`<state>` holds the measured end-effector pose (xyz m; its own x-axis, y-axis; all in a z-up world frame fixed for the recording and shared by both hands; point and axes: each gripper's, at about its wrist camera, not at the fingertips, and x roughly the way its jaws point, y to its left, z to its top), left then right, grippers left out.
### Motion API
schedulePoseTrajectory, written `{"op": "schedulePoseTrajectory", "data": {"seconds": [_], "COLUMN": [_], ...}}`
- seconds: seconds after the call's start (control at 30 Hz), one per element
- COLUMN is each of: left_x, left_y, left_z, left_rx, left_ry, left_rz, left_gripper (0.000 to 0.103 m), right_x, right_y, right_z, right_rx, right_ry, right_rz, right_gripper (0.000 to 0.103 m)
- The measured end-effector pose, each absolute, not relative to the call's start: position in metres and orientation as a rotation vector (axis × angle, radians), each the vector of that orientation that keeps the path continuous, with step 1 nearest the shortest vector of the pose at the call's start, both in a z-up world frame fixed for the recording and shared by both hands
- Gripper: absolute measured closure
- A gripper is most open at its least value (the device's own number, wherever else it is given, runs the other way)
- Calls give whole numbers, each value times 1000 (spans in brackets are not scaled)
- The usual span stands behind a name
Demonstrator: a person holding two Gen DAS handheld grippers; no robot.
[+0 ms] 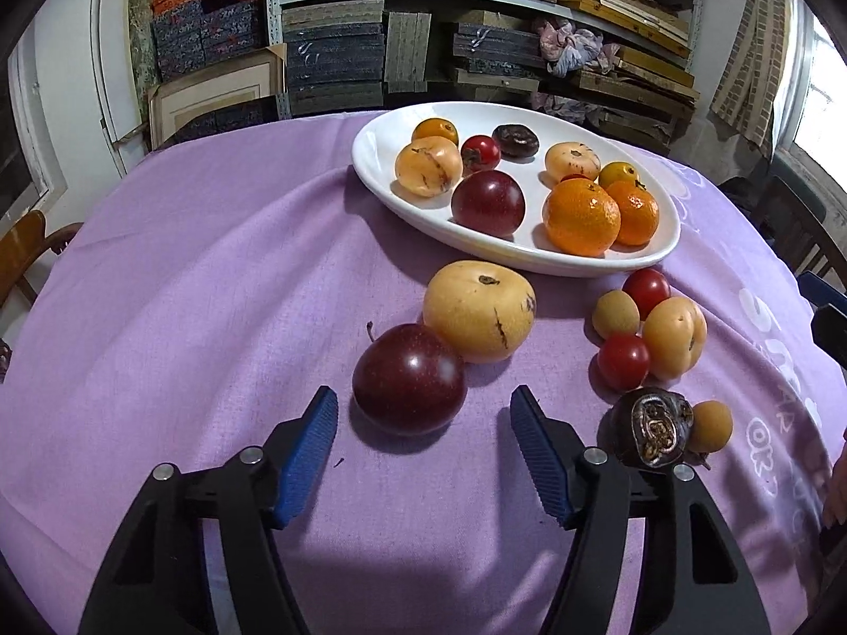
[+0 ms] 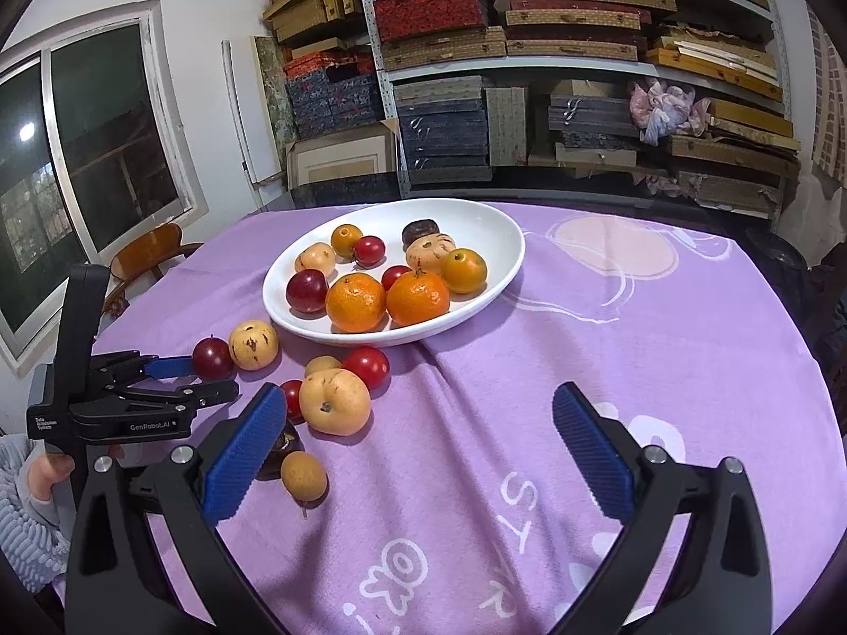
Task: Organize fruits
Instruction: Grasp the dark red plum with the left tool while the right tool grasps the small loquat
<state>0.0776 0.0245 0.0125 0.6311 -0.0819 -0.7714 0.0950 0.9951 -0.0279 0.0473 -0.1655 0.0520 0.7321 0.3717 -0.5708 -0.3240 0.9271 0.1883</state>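
The left gripper has its blue fingers spread, with nothing pinched; the dark red plum lies on the purple tablecloth just ahead of the tips, toward the gripper's 12 o'clock, and whether a pad touches it cannot be told. Seen from the right wrist, that gripper's black body carries white lettering, "GenRobot.AI" and a small "Data Acquisition System" label, and a hand in a grey sleeve grips its handle. A pale yellow spotted fruit touches the plum at the plum's 1 o'clock. Further right lies a cluster: two cherry tomatoes, an apricot and small tan fruits, with a dark wrinkled fruit at the cluster's 6 o'clock. The white oval plate sits at 12 o'clock from the loose fruit and holds two oranges, another plum, yellow fruits, tomatoes and a dark fruit. The right gripper hangs over bare cloth with its fingers spread wide and empty. White printed lettering runs across the cloth near it, too distorted to read.
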Motion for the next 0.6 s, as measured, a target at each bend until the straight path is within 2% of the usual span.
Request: {"op": "schedulePoseTrajectory", "data": {"seconds": [0.2,0.6], "left_x": [83,96], "left_y": [29,29], "left_z": [12,13], "left_rx": [4,6], "left_ry": [876,874], "left_rz": [-95,-111], "left_gripper": [59,62], "right_x": [47,40], "right_y": [-163,-147], "right_z": [51,49], "right_rx": [74,24], "right_ry": [649,678], "right_rz": [391,475], "right_gripper": [4,4]}}
